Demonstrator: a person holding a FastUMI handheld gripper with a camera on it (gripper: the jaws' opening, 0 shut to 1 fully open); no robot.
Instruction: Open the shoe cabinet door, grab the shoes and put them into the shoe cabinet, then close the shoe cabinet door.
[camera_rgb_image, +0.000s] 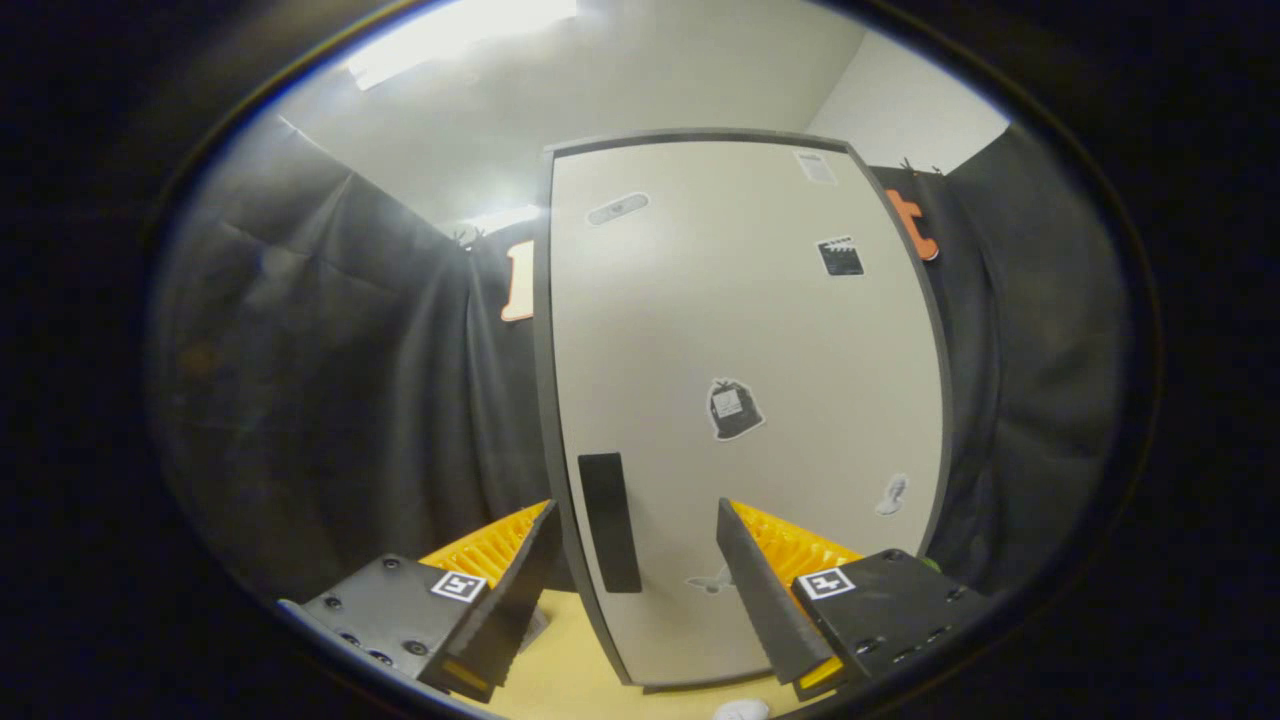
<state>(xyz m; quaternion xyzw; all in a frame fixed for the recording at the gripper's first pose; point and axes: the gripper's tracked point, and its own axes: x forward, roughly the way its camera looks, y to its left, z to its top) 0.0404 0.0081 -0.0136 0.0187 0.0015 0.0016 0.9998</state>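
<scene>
The cabinet door (745, 400) stands shut, upright, just beyond the tongs (635, 520), which gape open and hold nothing. Its dark handle (609, 522), long axis vertical, sits near the door's left edge, ahead and framed between the two fingers, nearer the left one.

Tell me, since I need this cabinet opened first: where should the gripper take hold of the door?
Probably at the dark vertical handle, low on the closed cabinet door near its left edge. It stands between the open gripper fingers, so come straight on and hook or pinch it there. Whether it is raised or recessed is hard to tell.
</scene>
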